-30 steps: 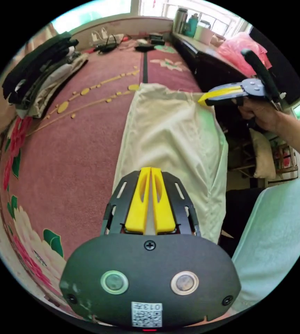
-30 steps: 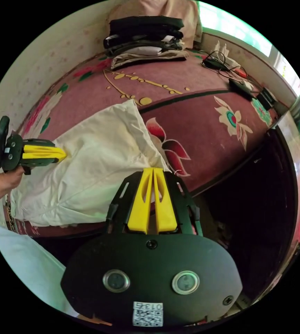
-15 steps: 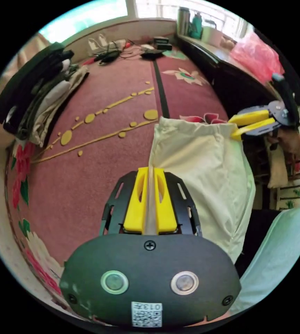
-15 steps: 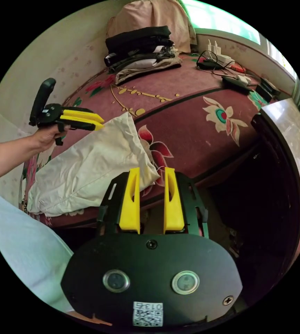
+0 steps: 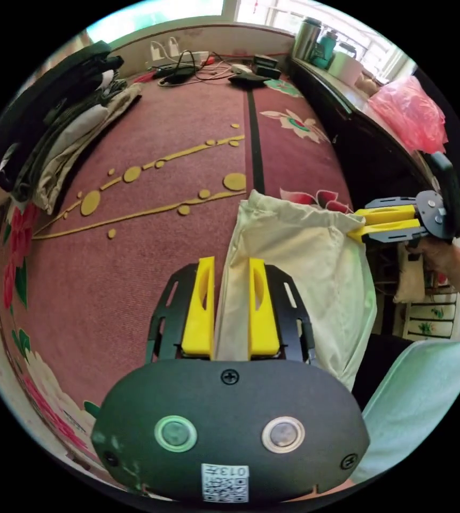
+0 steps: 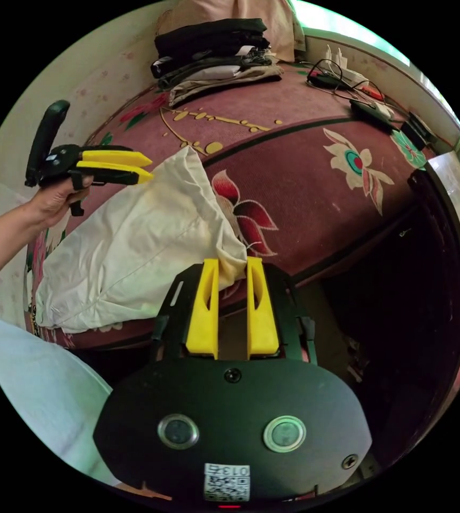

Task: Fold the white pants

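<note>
1. The white pants (image 5: 304, 262) are lying folded on a maroon bedspread (image 5: 133, 230) with yellow dots and flower patterns, sitting in the centre and right of the left gripper view, with one side hanging over the bed's edge.
2. The left gripper (image 5: 228, 262) is rising from the lower centre of its own view with its yellow jaws standing spread; the near edge of the pants is running between them, and neither jaw looks to be pressing on the cloth.
3. In the right gripper view the left gripper (image 6: 145, 166) is showing at the upper left, held in a hand (image 6: 53, 197), its tips sitting just at the upper corner of the pants (image 6: 133, 246).
4. The right gripper (image 6: 231, 264) is rising from the lower centre of its own view, jaws parted, with the lower corner of the pants bunching just at and between the tips; whether the jaws are touching the cloth I cannot tell.
5. In the left gripper view the right gripper (image 5: 355, 227) is coming in from the right edge, held in a hand (image 5: 435, 254), its yellow jaws showing a narrow gap and their tips meeting the far right corner of the pants.
6. A stack of folded clothes (image 5: 53, 123) is resting at the upper left of the left gripper view, well apart from the pants.
7. Cables and chargers (image 5: 208, 61) are lying at the top centre, near the wall.
8. A pink plastic bag (image 5: 411, 115) is sitting at the upper right.
</note>
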A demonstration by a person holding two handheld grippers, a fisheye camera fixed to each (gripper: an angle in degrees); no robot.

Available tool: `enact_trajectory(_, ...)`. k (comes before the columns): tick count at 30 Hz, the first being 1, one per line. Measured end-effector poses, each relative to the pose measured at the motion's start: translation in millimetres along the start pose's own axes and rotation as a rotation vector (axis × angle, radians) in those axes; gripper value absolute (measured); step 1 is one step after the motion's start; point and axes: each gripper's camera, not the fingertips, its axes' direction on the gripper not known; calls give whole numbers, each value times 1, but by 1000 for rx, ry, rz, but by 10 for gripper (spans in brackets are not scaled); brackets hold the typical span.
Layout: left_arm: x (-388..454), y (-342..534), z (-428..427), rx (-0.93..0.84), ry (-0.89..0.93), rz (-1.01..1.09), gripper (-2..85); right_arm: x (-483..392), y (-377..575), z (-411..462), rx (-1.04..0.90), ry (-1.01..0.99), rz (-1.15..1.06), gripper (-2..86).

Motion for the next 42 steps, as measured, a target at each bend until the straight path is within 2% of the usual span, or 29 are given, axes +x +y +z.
enact_trajectory(4,-12,6,-2,-31,78,82,17,-17,-24,3,-57,-13,-29,25)
enact_trajectory(7,-34,32,-32,103,165,37,9,-35,-33,-16,-6,-40,-55,20)
enact_trajectory(10,-54,81,-76,302,240,26,5,-58,-30,-63,163,-218,-124,17)
enact_trajectory(14,-67,173,-138,507,207,20,4,-136,-28,-124,309,-386,-336,17)
enact_trajectory(18,-76,277,-169,592,189,-52,2,-265,-32,-143,279,-510,-618,18)
enact_trajectory(21,-80,348,-170,582,161,-139,1,-370,-31,-119,213,-532,-795,19)
enact_trajectory(25,-87,422,-157,551,137,-264,0,-484,-26,-63,134,-552,-912,20)
enact_trajectory(30,-104,506,-104,324,134,-444,-2,-634,-17,40,8,-410,-1081,27)
enact_trajectory(34,-110,560,-89,229,107,-612,-2,-696,-21,97,-116,-294,-1095,44)
enact_trajectory(38,-104,609,-110,280,8,-767,-2,-723,-49,94,-196,-395,-1019,57)
enact_trajectory(41,-82,608,-128,347,-74,-734,-3,-722,-76,47,-100,-457,-994,34)
enact_trajectory(42,-70,595,-130,357,-74,-661,-2,-714,-90,29,-14,-387,-961,26)
